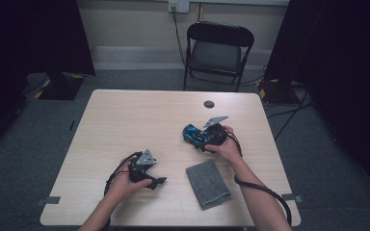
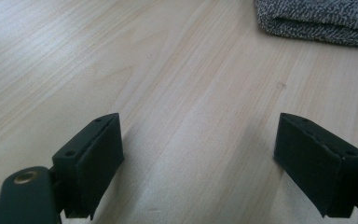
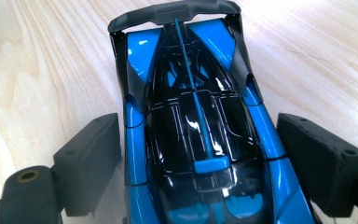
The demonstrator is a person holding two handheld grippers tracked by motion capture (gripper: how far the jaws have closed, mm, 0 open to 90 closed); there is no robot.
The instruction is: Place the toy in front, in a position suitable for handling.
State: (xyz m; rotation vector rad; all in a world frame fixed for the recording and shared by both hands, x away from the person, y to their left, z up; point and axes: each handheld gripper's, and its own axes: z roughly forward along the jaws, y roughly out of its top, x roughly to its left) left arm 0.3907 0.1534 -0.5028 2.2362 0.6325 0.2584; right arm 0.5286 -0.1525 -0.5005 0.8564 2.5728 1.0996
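Toy car (image 3: 193,126) nose cut off

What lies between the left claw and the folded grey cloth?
Nothing: in the left gripper view, only bare wooden table runs from the open left claw up to the grey cloth. The high view agrees.

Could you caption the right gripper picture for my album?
Open black gripper straddling a glossy blue-and-black toy race car on a pale wooden table.
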